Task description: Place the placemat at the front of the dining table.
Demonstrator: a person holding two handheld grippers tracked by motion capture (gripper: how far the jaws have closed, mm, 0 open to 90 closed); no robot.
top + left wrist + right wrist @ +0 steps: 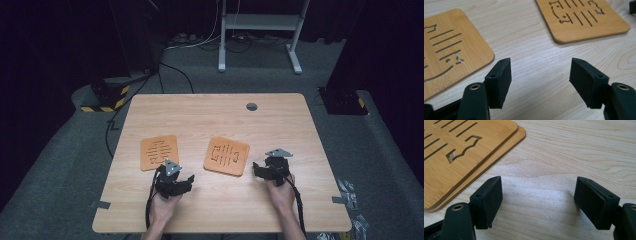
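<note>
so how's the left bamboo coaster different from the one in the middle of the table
The left coaster is a single board lying flat on the table, while the middle coaster is really two boards stacked slightly askew, as the right gripper view shows. The left one sits squarer to the table edge; the middle stack is turned more. The left gripper sits just below the left one, and the right gripper beside the stack. Both are orange-brown with rounded corners and slotted cutouts.

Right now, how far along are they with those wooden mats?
Two mats already lie stacked at the centre of the table. Nothing is in hand: the left hand-held gripper and right hand-held gripper are open. Probably left: the single mat lying apart.
</note>
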